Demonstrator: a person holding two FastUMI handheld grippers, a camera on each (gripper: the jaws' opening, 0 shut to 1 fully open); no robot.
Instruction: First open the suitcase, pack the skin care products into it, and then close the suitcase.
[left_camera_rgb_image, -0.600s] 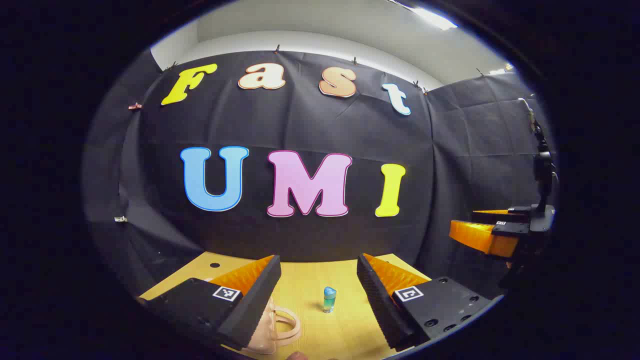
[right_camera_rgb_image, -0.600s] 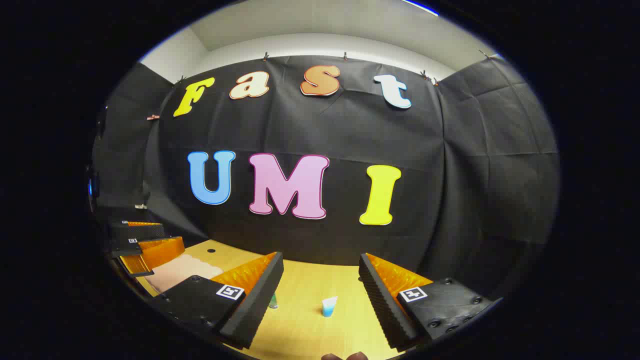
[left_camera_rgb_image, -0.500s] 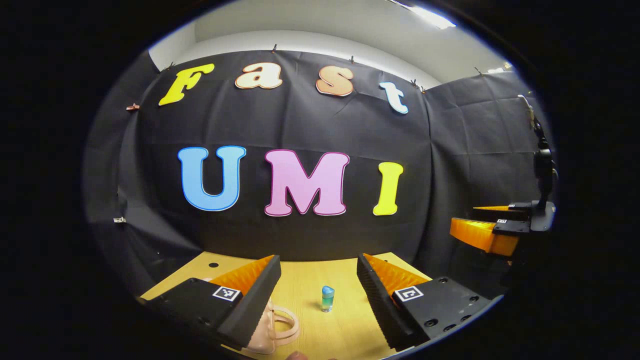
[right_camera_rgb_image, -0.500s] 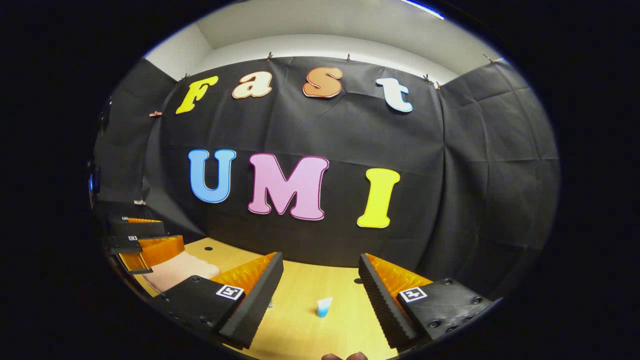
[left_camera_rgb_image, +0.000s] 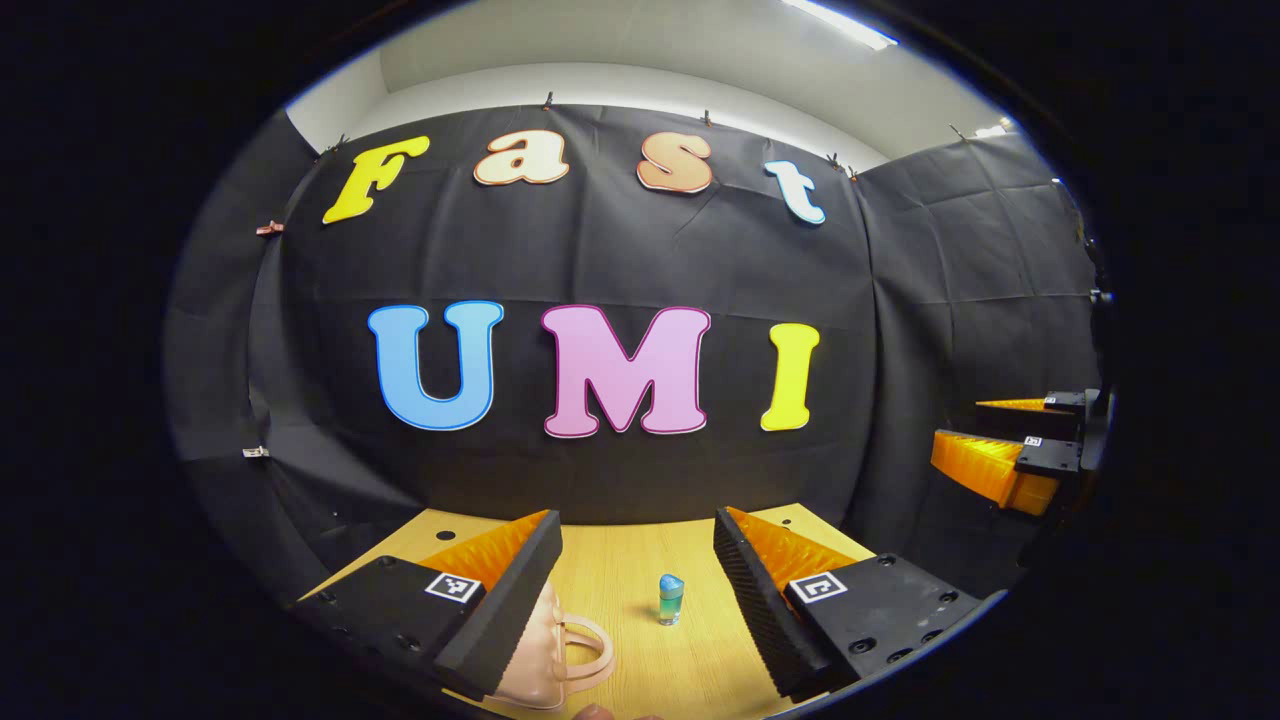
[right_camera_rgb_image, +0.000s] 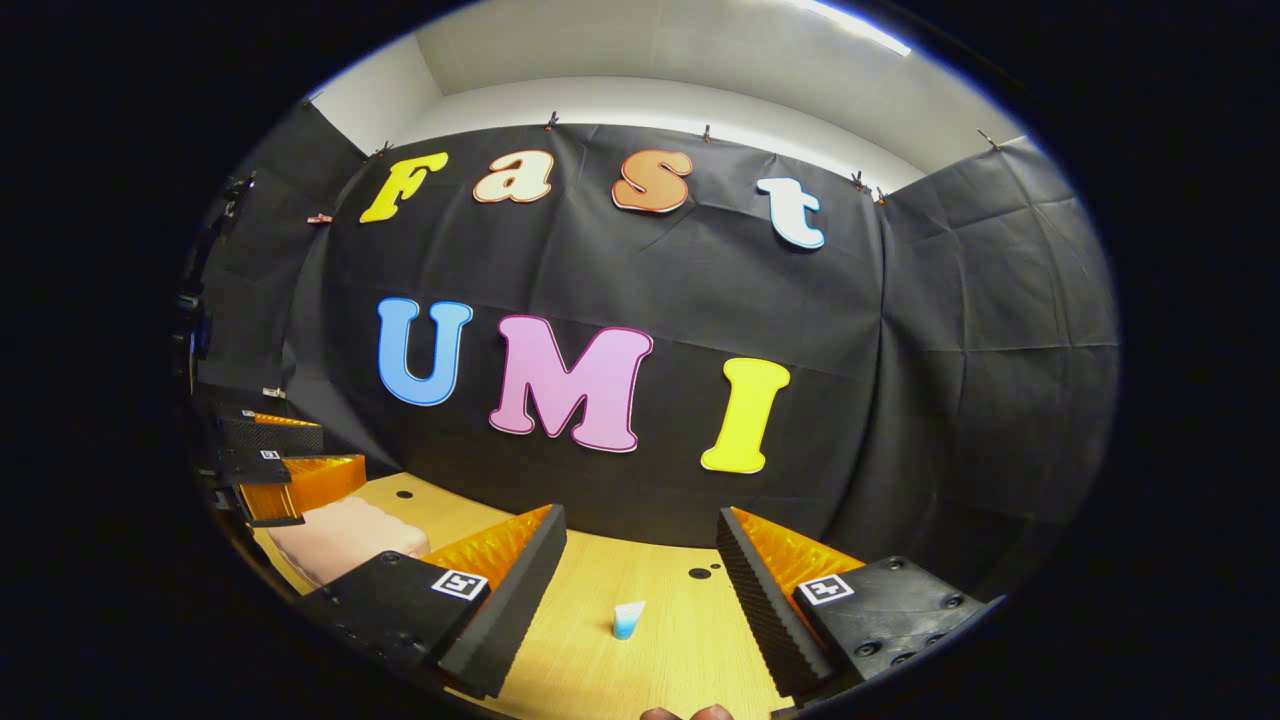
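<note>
In the left gripper view my left gripper (left_camera_rgb_image: 637, 580) stands open above the wooden table (left_camera_rgb_image: 620, 545), nothing between its fingers. A small blue-green bottle (left_camera_rgb_image: 670, 598) stands upright on the table ahead of it. The pink suitcase (left_camera_rgb_image: 545, 655) with its loop handle lies low at the left, partly behind the left finger. My right gripper (left_camera_rgb_image: 1000, 450) hangs open at the far right. In the right gripper view my right gripper (right_camera_rgb_image: 640, 580) is open over the table, and a small white and blue tube (right_camera_rgb_image: 626, 620) stands ahead. The closed pink suitcase (right_camera_rgb_image: 340, 535) lies at the left under the left gripper (right_camera_rgb_image: 275, 470).
The yellow wooden table (right_camera_rgb_image: 590, 600) has small dark holes (right_camera_rgb_image: 700, 573) near its back edge. Black cloth walls close the booth behind and on both sides. A fingertip (right_camera_rgb_image: 685, 713) of the holding hand shows at the bottom edge.
Both cameras have shifted slightly: the right gripper has drifted right and lower in the left gripper view, and the tube sits a little farther left in the right gripper view. Nothing has been grasped.
</note>
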